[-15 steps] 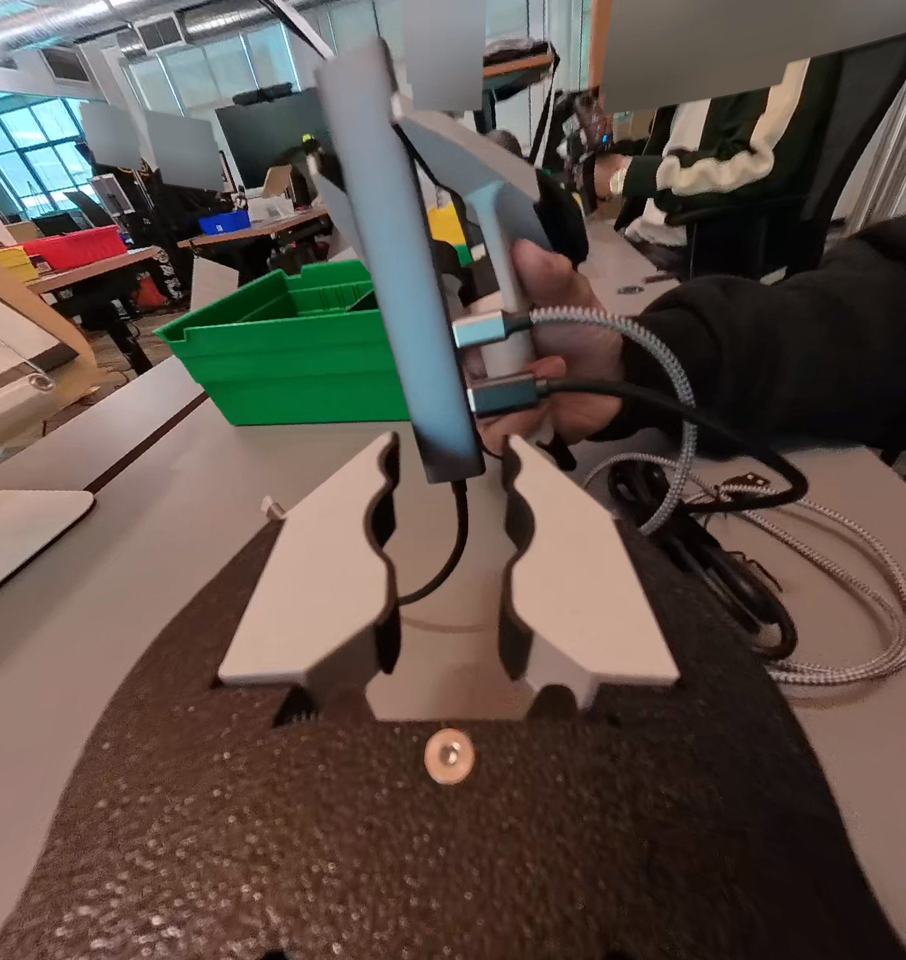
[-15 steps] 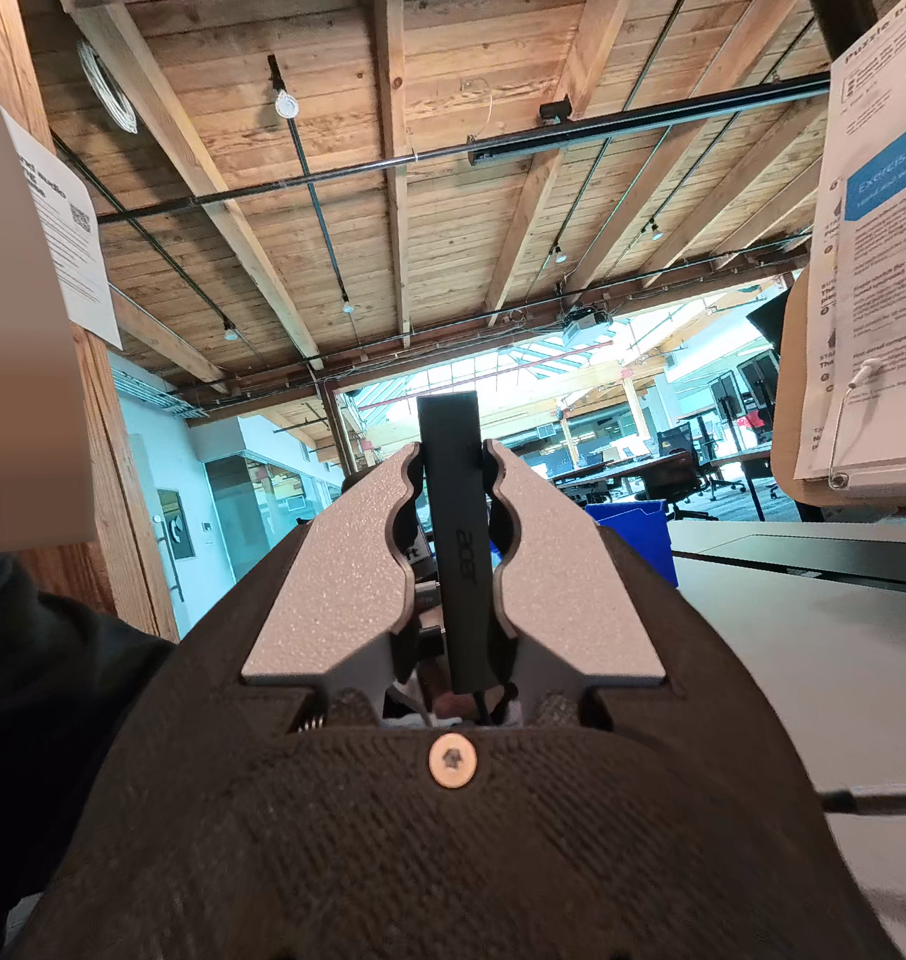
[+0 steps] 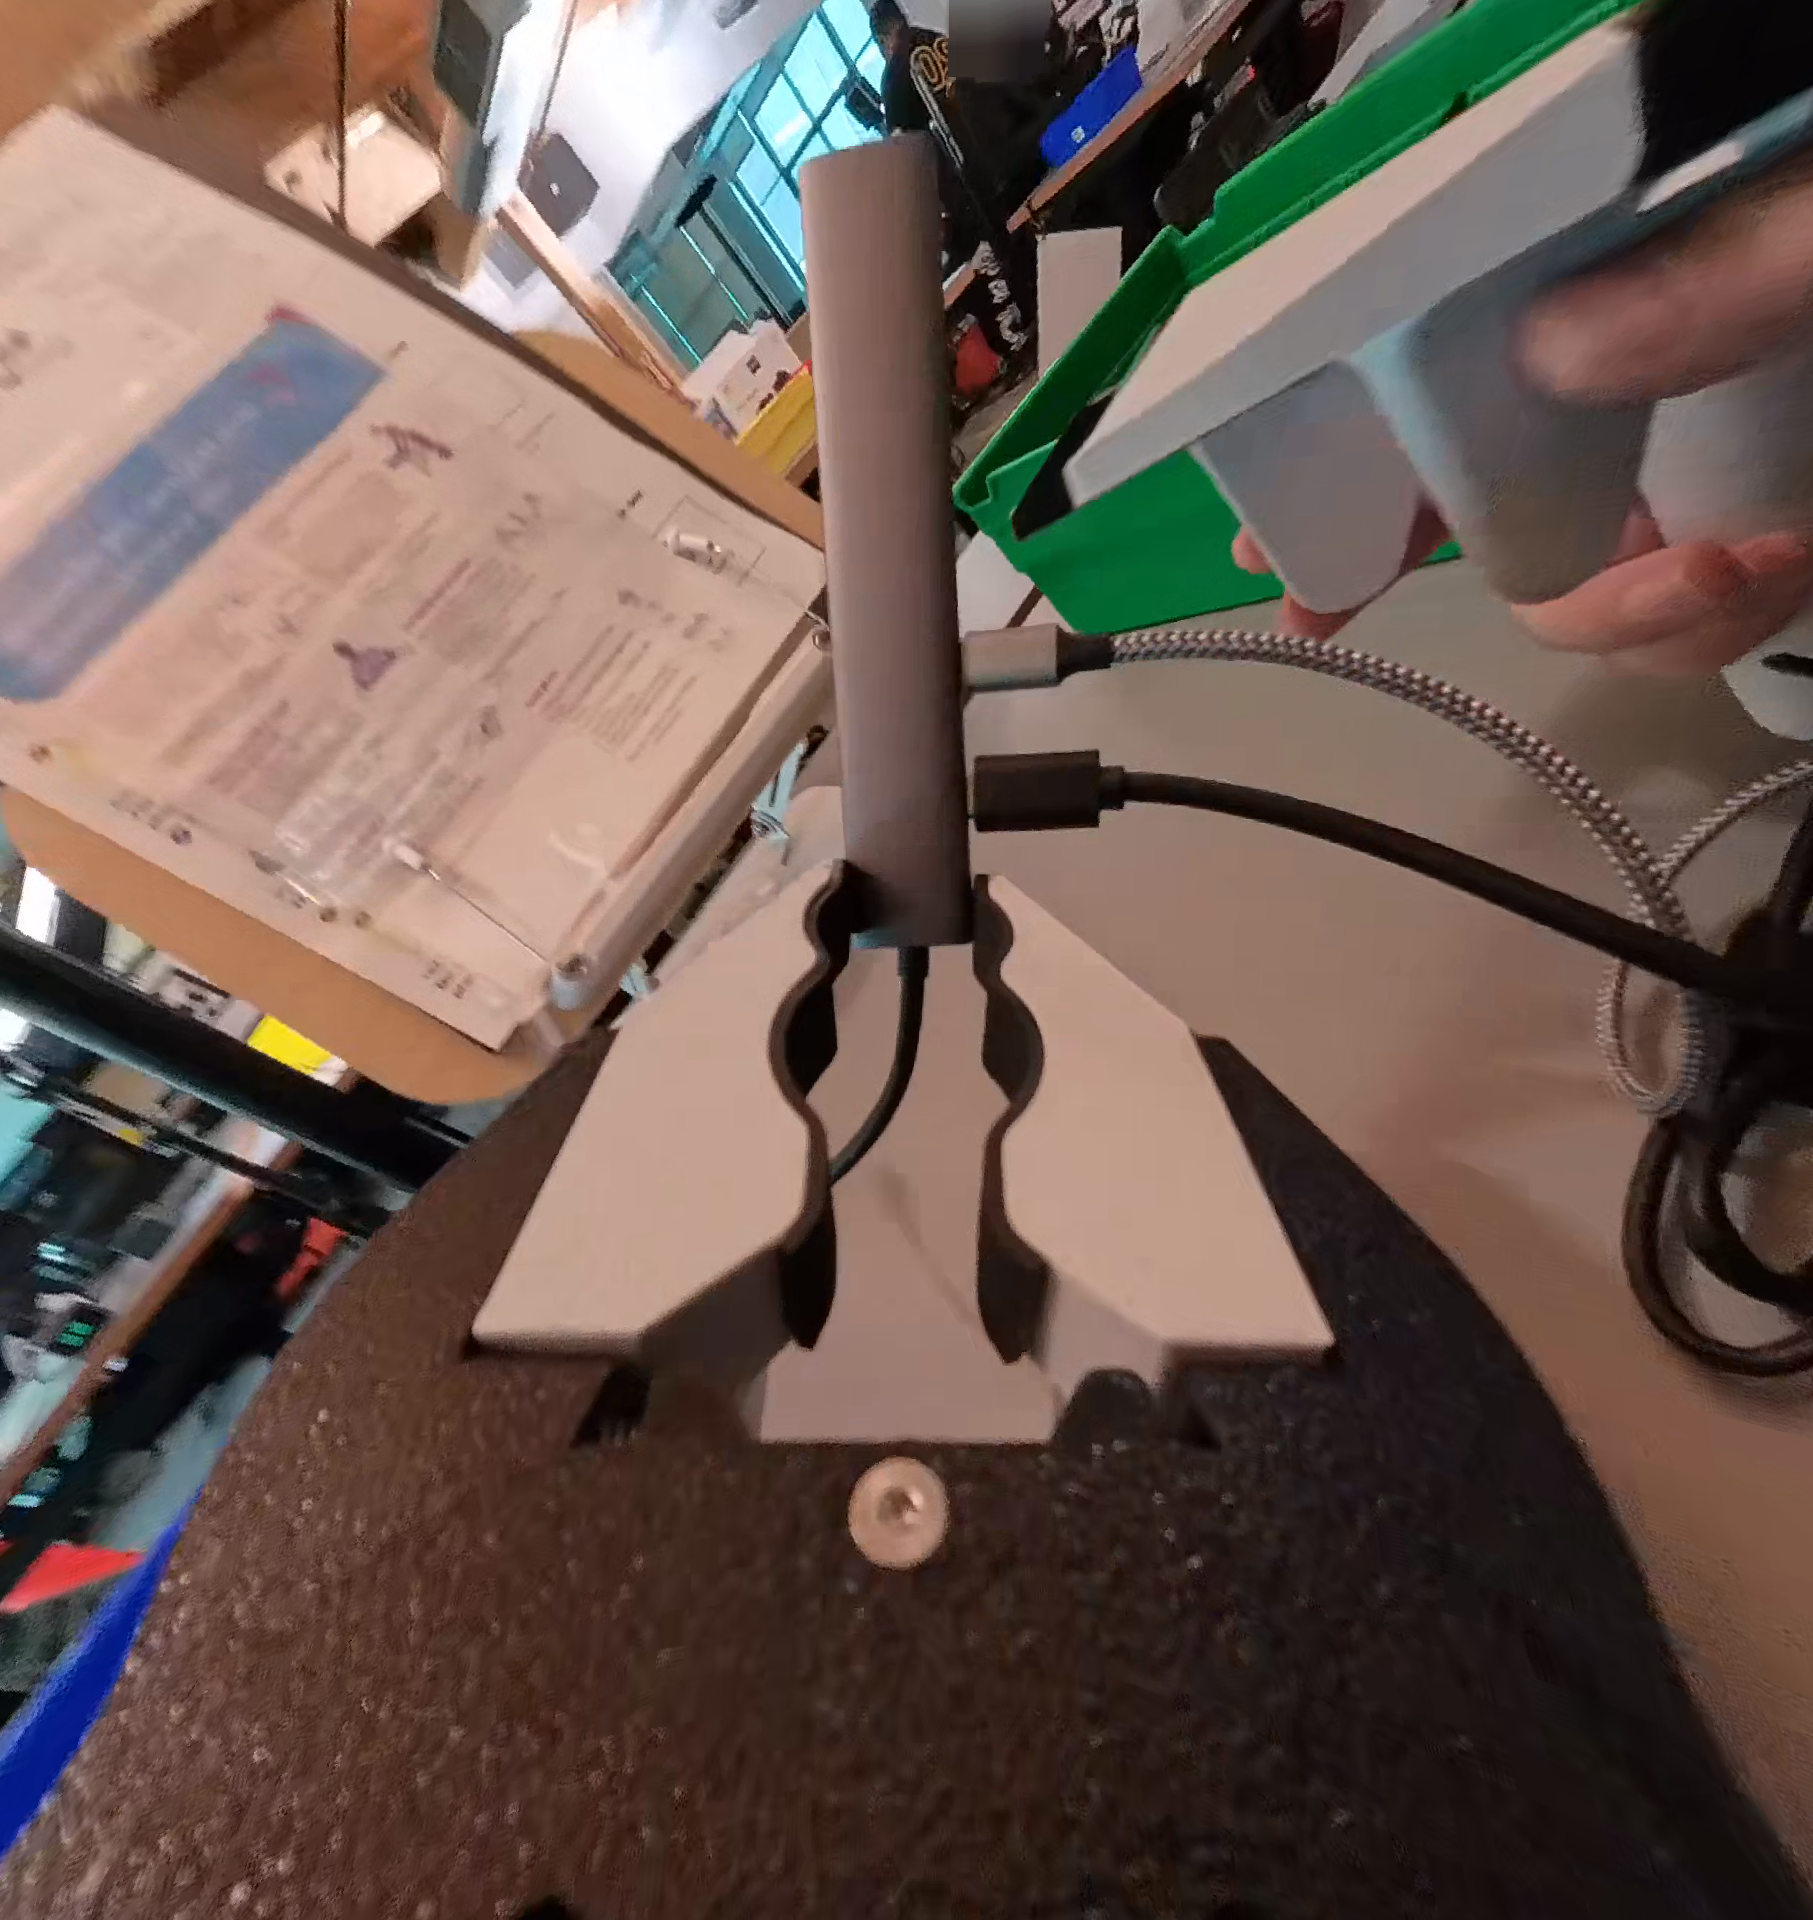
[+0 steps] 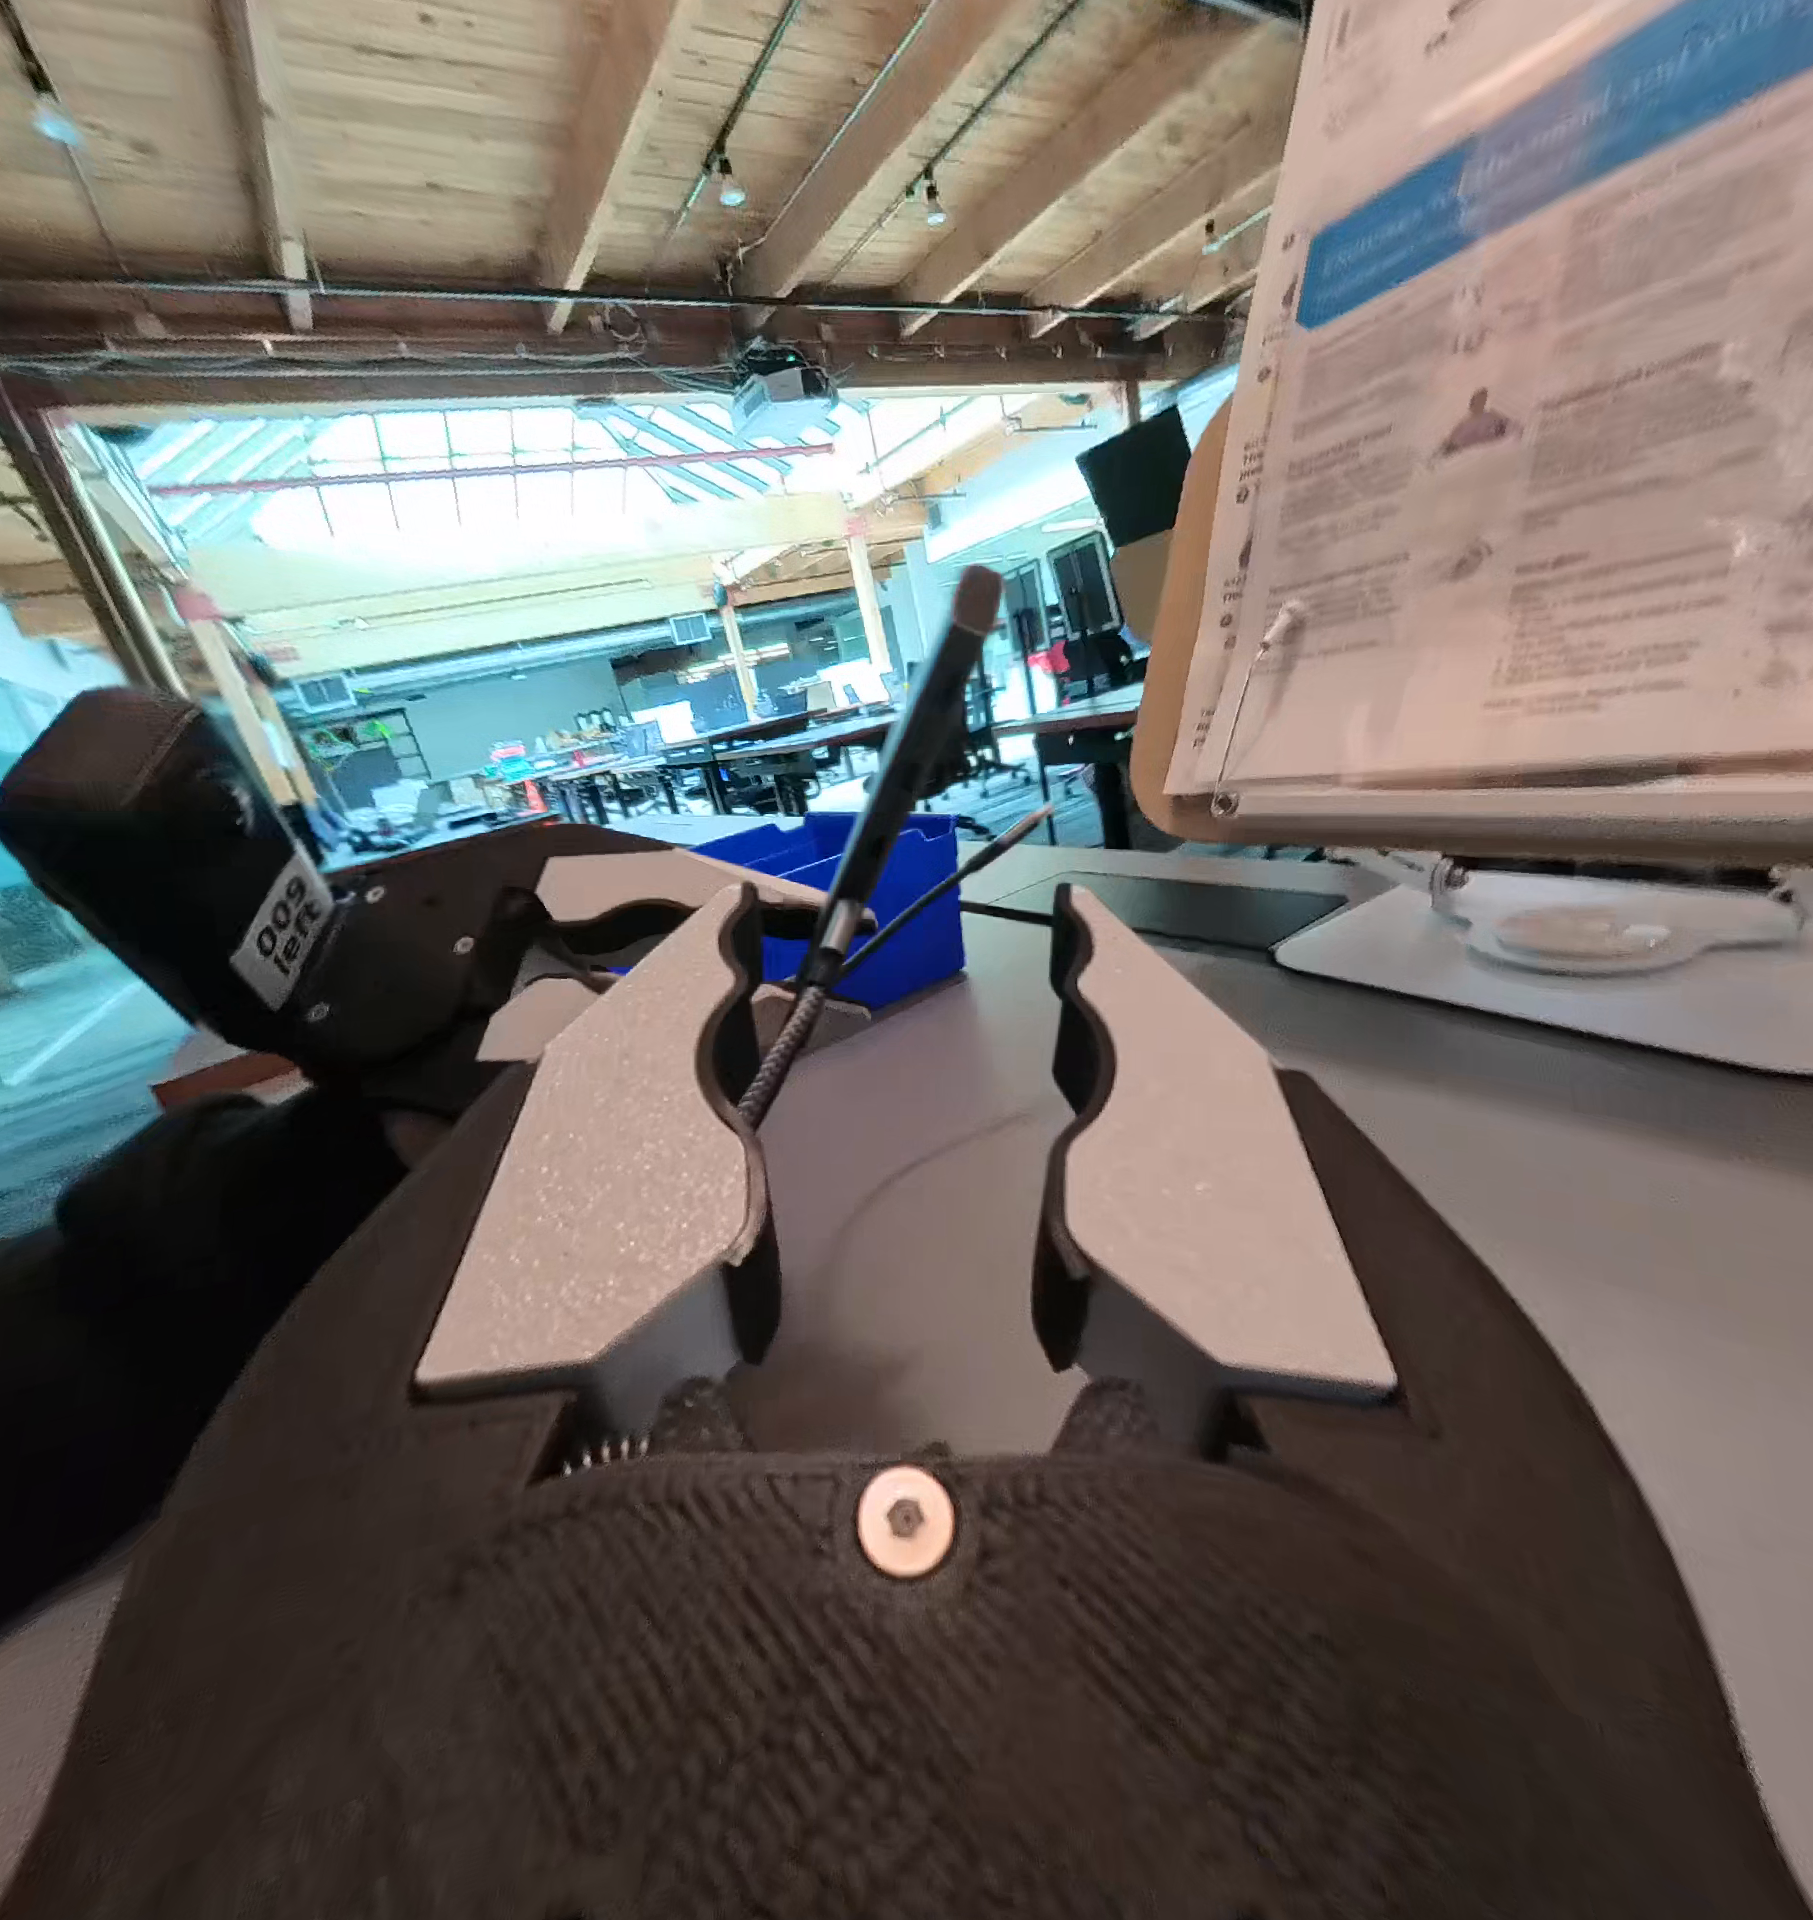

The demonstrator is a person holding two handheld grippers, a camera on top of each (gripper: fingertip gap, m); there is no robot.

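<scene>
Hub: we see a slim grey bar standing upright in the left wrist view, its lower end caught between the tips of the left tongs; in the right wrist view it leans above the bench, off to the left of the right tongs.
Left tongs: we find them closed on the hub's bottom end, one finger on each side of it.
Cord: a thin black cord leaves the hub's underside and curves down through the gap between the left fingers.
Braided cable: its silver plug sits in the hub's right side, the upper of two, and the braided cable runs off to the right.
Black cable: its plug sits just below the braided one, and the black cable slopes down to the right.
Coil: both cables end in a loose coil lying on the bench at the right edge.
Right tongs: we see them wide open and holding nothing, with bare bench between the fingers.
Hand: a hand, blurred, grips the right tool's handle at upper right of the left wrist view.
Green bin: it stands on the bench behind the hub and that hand.
Sheet: a printed sheet on a tilted stand is left of the hub.
Blue bin: we see it beyond the right tongs.
</scene>
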